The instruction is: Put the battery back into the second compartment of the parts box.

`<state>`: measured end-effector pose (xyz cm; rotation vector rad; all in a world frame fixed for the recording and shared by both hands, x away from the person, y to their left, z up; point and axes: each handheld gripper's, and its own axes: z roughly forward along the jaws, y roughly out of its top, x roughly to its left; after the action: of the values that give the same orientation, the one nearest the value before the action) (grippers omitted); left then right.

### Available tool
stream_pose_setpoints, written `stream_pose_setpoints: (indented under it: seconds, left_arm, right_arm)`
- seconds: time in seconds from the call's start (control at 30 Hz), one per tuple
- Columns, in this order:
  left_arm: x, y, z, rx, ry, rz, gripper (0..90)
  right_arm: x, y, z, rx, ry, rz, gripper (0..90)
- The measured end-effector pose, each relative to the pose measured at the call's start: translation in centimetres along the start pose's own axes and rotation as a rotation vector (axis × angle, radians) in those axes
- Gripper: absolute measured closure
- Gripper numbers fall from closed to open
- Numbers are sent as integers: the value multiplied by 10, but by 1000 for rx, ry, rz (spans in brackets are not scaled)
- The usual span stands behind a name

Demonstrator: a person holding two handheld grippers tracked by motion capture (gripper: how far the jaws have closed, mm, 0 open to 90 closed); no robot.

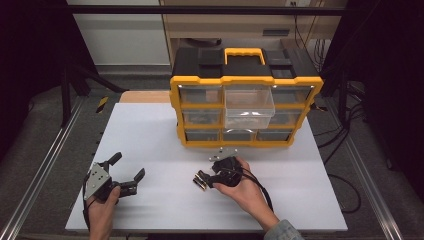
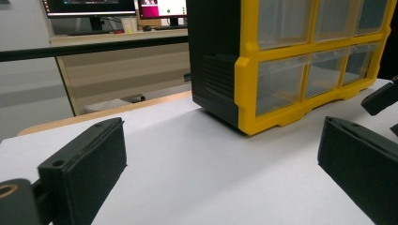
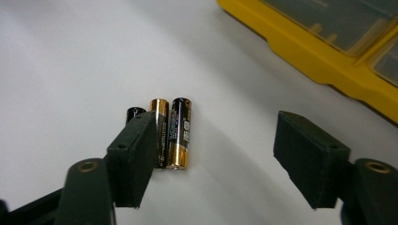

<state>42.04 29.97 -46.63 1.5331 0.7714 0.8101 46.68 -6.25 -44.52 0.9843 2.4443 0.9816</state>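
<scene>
Three batteries (image 3: 170, 131) lie side by side and touching on the white table (image 1: 150, 140), just in front of the yellow organizer (image 1: 245, 107) whose middle drawer (image 1: 249, 107) stands pulled out. Their long axes run along the right gripper's (image 3: 220, 159) line of sight, so its jaws would close across their width. That gripper hangs right over them, jaws spread and pinching nothing, its left pad covering the nearest cell. The left gripper (image 1: 125, 172) rests well apart, also spread wide and empty
</scene>
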Motion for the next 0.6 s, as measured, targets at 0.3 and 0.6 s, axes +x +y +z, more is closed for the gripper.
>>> stream_pose_setpoints:
  seconds: [0.3, 0.6]
  left_arm:
    - [-1, 0, 1, 3, -7, 4, 11]
    - [-1, -1, 2, 20, 8, 4, 11]
  right_arm:
    - [3, 2, 7, 26, 32, 15, 438]
    - [4, 3, 11, 43, 47, 20, 525]
